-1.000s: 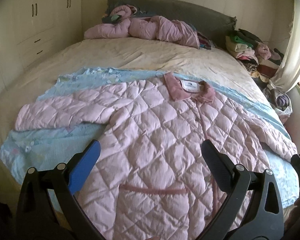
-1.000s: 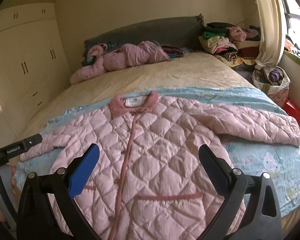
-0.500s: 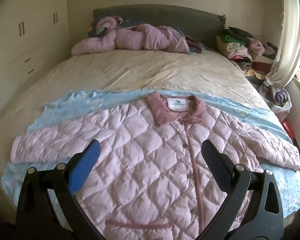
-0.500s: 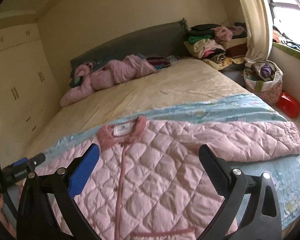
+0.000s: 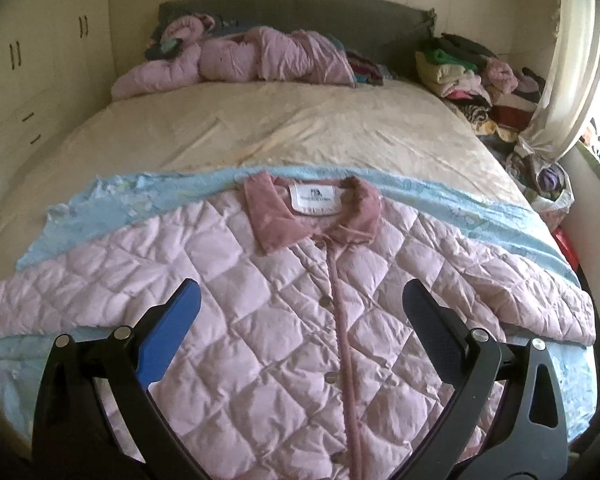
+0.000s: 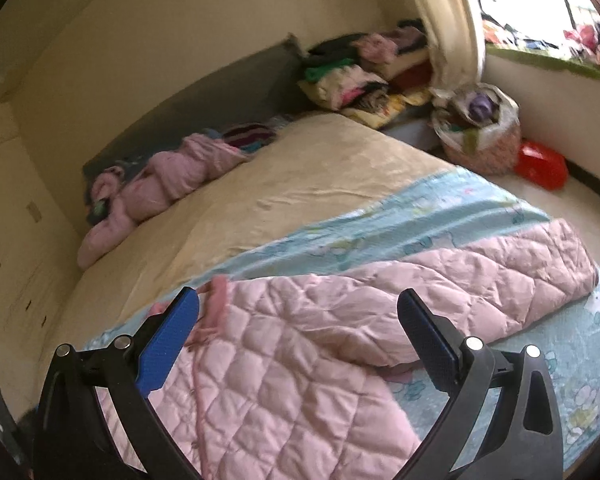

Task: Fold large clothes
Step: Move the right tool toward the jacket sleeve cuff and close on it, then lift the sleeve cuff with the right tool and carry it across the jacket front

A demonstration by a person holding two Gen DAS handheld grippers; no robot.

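A pink quilted jacket lies face up and buttoned on a light blue blanket, its dusky pink collar toward the headboard and both sleeves spread sideways. My left gripper hovers open over the chest, nothing between its fingers. In the right wrist view the same jacket shows from its right side, the right sleeve stretching toward the bed's edge. My right gripper is open above the shoulder area, holding nothing.
The bed's cream sheet stretches beyond the blanket. Another pink padded garment lies by the grey headboard. Stacked clothes and a full bag stand at the right, with a red object on the floor.
Both cameras swung: the left view now centres on the collar and chest, and the right view turned rightward toward the right sleeve and window. The jacket has not moved.
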